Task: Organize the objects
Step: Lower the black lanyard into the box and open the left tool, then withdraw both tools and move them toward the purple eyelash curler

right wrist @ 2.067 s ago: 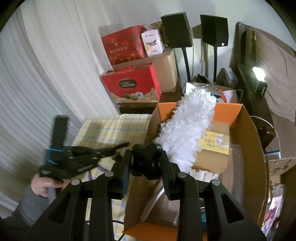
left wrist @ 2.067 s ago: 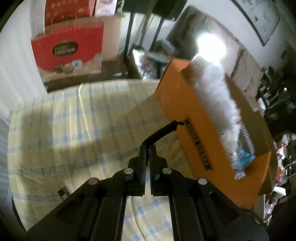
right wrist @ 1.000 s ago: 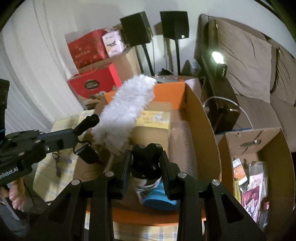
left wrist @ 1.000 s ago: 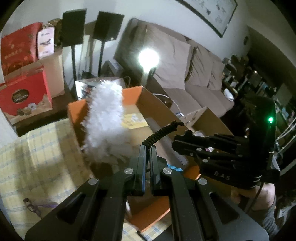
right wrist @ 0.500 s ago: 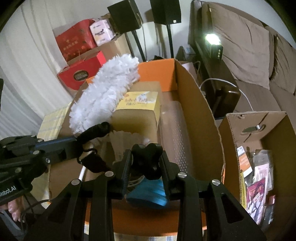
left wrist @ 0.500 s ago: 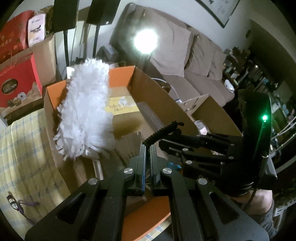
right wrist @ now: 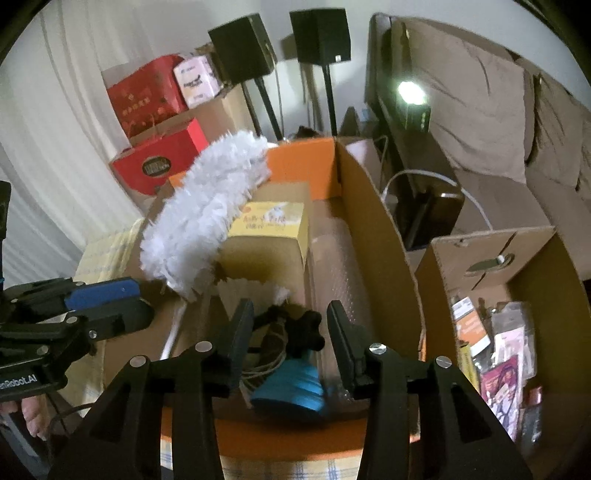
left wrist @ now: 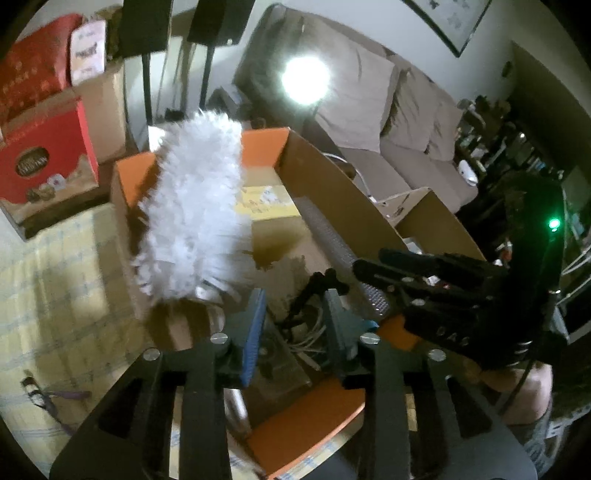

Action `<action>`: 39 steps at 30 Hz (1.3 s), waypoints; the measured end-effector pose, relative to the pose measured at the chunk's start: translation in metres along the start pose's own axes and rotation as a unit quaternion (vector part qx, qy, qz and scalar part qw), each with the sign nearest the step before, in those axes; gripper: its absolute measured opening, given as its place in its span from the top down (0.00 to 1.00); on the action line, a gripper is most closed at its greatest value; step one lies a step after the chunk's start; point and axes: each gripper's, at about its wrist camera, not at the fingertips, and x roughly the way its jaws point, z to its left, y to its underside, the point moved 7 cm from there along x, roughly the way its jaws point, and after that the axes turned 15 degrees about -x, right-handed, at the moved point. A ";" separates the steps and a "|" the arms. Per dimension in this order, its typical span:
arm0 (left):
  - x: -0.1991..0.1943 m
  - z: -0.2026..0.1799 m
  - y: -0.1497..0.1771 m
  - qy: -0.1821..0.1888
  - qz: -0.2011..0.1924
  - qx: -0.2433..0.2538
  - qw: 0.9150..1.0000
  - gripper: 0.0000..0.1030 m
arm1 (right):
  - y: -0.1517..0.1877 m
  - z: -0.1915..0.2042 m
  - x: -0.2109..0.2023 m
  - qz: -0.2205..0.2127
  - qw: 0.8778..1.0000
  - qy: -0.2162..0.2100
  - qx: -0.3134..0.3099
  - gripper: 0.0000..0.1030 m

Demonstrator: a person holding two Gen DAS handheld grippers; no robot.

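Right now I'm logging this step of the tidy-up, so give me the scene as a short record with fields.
container: orange cardboard box, open top, on a checked cloth
contents: white duster, brown carton with yellow label, blue item, black knobbed part, cables
left gripper: open, over the box, nothing held
right gripper: open, over the box, nothing held
nearby: second cardboard box with packets, red gift box, sofa

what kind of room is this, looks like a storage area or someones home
Most likely a home living room in use for sorting: a beige sofa with cushions, two black speakers on stands, and an open cardboard box of household odds and ends.
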 end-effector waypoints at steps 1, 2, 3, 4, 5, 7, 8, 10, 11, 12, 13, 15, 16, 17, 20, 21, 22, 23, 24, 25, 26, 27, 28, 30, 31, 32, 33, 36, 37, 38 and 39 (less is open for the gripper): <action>-0.005 0.001 0.000 -0.007 -0.009 0.003 1.000 0.61 | -0.001 0.001 -0.004 -0.004 1.000 0.004 -0.002 0.54; -0.011 0.003 -0.001 -0.013 -0.019 0.006 1.000 0.58 | -0.003 0.002 -0.008 -0.009 1.000 0.009 -0.005 0.49; -0.016 0.004 -0.002 -0.018 -0.029 0.008 0.999 0.53 | -0.006 0.005 -0.014 -0.015 1.000 0.017 -0.009 0.43; -0.022 0.006 -0.002 -0.023 -0.038 0.010 0.999 0.49 | -0.007 0.007 -0.017 -0.020 1.000 0.022 -0.012 0.40; -0.027 0.008 -0.002 -0.031 -0.047 0.012 0.998 0.49 | -0.009 0.010 -0.021 -0.025 0.999 0.025 -0.014 0.36; -0.034 0.014 -0.004 -0.047 -0.060 0.014 0.997 0.47 | -0.012 0.014 -0.025 -0.032 0.999 0.021 -0.013 0.32; -0.039 0.019 -0.006 -0.058 -0.066 0.011 0.996 0.44 | -0.013 0.018 -0.028 -0.035 0.999 0.017 -0.013 0.31; -0.047 0.028 -0.008 -0.060 -0.077 0.002 0.995 0.24 | -0.015 0.022 -0.032 -0.040 0.999 0.016 -0.016 0.28; -0.051 0.033 -0.009 -0.058 -0.081 -0.005 0.995 0.22 | -0.016 0.024 -0.033 -0.041 0.999 0.018 -0.018 0.26; -0.054 0.037 -0.010 -0.059 -0.084 -0.010 0.995 0.20 | -0.017 0.027 -0.034 -0.042 0.999 0.020 -0.021 0.24; -0.057 0.043 -0.010 -0.062 -0.086 -0.015 0.994 0.18 | -0.018 0.029 -0.035 -0.043 0.999 0.020 -0.022 0.23; -0.063 0.051 -0.010 -0.067 -0.092 -0.019 0.993 0.14 | -0.019 0.034 -0.036 -0.045 0.999 0.015 -0.021 0.21; -0.065 0.055 -0.009 -0.071 -0.094 -0.020 0.993 0.08 | -0.018 0.036 -0.037 -0.047 0.999 0.013 -0.020 0.20; -0.068 0.058 -0.008 -0.074 -0.097 -0.020 0.992 0.07 | -0.018 0.038 -0.038 -0.049 0.999 0.012 -0.019 0.18; -0.080 0.067 -0.001 -0.085 -0.110 -0.021 0.990 0.04 | -0.018 0.046 -0.041 -0.052 0.999 0.007 -0.016 0.16; -0.085 0.071 0.001 -0.092 -0.117 -0.024 0.989 0.02 | -0.017 0.050 -0.042 -0.052 0.999 -0.001 -0.010 0.16; -0.088 0.074 0.003 -0.097 -0.121 -0.026 0.987 0.01 | -0.017 0.053 -0.044 -0.055 0.998 -0.008 -0.007 0.16; -0.092 0.078 0.005 -0.103 -0.126 -0.030 0.986 0.01 | -0.017 0.057 -0.047 -0.061 0.998 -0.014 -0.006 0.14; -0.097 0.082 0.008 -0.108 -0.131 -0.036 0.985 0.01 | -0.018 0.063 -0.051 -0.069 0.997 -0.014 -0.008 0.12; -0.102 0.086 0.012 -0.112 -0.136 -0.042 0.983 0.00 | -0.018 0.068 -0.053 -0.072 0.997 -0.011 -0.011 0.11; -0.105 0.090 0.015 -0.116 -0.140 -0.044 0.982 0.00 | -0.019 0.072 -0.054 -0.074 0.997 -0.008 -0.015 0.10; -0.109 0.094 0.018 -0.125 -0.144 -0.046 0.981 0.00 | -0.020 0.078 -0.056 -0.077 0.997 -0.005 -0.021 0.08; -0.113 0.098 0.022 -0.136 -0.148 -0.046 0.979 0.00 | -0.020 0.084 -0.056 -0.079 0.996 -0.005 -0.028 0.07; -0.120 0.105 0.027 -0.150 -0.157 -0.049 0.975 0.00 | -0.021 0.097 -0.056 -0.080 0.996 -0.008 -0.038 0.02; -0.124 0.111 0.030 -0.155 -0.160 -0.052 0.973 0.00 | -0.022 0.102 -0.056 -0.081 0.996 -0.010 -0.042 0.02; -0.128 0.115 0.033 -0.157 -0.161 -0.056 0.973 0.00 | -0.022 0.106 -0.055 -0.081 0.996 -0.012 -0.046 0.02; -0.131 0.119 0.036 -0.156 -0.162 -0.061 0.972 0.00 | -0.022 0.111 -0.054 -0.082 0.995 -0.013 -0.050 0.02; -0.139 0.127 0.042 -0.163 -0.168 -0.067 0.970 0.00 | -0.022 0.122 -0.052 -0.084 0.995 -0.017 -0.055 0.02; -0.142 0.130 0.044 -0.168 -0.171 -0.067 0.969 0.00 | -0.021 0.126 -0.051 -0.084 0.995 -0.019 -0.056 0.02; -0.144 0.132 0.046 -0.169 -0.172 -0.068 0.968 0.00 | -0.021 0.130 -0.050 -0.084 0.995 -0.021 -0.056 0.02; -0.146 0.135 0.048 -0.171 -0.172 -0.069 0.968 0.00 | -0.021 0.133 -0.048 -0.085 0.995 -0.021 -0.057 0.02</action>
